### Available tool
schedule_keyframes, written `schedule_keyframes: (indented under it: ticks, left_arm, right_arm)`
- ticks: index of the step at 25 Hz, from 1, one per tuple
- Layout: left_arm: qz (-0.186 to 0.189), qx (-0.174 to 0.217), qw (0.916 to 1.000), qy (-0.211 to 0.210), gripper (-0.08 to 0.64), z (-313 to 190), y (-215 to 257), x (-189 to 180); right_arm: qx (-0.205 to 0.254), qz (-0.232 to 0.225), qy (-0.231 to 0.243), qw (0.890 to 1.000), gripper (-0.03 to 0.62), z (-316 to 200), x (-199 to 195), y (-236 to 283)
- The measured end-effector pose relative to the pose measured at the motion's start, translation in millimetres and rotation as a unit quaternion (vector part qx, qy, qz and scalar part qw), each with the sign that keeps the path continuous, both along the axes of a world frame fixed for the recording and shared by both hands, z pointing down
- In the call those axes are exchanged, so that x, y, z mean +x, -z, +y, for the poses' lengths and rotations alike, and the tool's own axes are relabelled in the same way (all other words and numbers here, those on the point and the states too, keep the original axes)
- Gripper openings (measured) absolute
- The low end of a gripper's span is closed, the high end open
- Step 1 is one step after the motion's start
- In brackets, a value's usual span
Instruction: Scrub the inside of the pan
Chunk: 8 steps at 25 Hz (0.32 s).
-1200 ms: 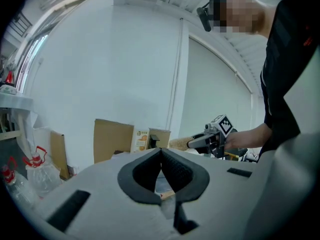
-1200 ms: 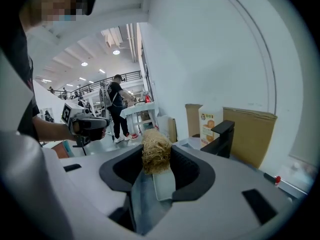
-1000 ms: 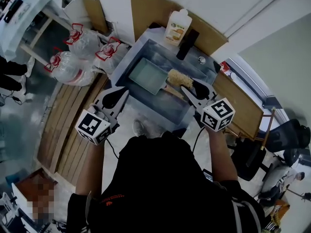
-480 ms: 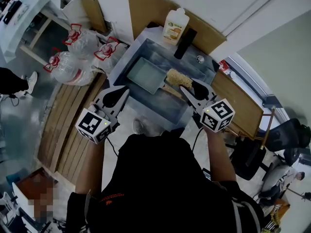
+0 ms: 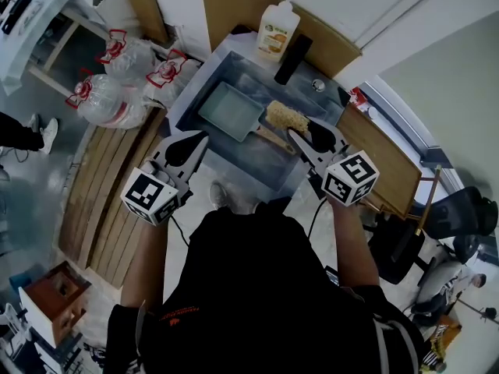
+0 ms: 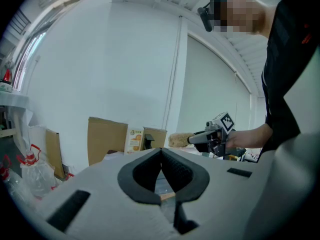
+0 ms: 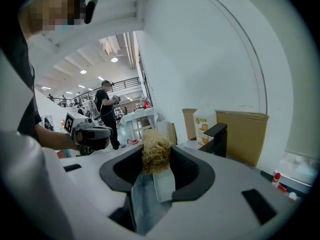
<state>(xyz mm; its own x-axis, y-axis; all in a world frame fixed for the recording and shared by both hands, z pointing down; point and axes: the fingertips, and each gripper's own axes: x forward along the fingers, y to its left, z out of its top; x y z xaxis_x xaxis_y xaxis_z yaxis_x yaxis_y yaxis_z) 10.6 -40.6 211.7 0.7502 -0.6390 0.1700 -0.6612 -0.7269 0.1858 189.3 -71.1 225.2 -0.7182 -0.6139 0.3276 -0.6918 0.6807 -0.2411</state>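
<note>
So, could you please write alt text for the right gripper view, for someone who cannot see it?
The right gripper is shut on a straw-coloured fibrous scrubber, seen along its grey jaws. Beyond it, a soap bottle and a cardboard sheet stand at the right against a white wall; the left gripper is at the left.

grey sink (image 5: 234, 150) | rectangular pan (image 5: 228, 109) inside | soap bottle (image 5: 278, 29) on back rim

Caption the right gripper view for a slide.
The right tongs clamp a straw-coloured fibrous scrubber, with a black faucet and white bottle beyond.
</note>
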Motion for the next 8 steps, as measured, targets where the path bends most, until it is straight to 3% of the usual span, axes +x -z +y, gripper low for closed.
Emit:
schedule_keyframes:
  ticks: [8]
  left_arm:
    - [0.002,-0.011,0.9999,0.004,0.018,1,-2,17]
  right_arm:
    - [0.000,0.001,0.012,1.000,0.168,-2,7,-1]
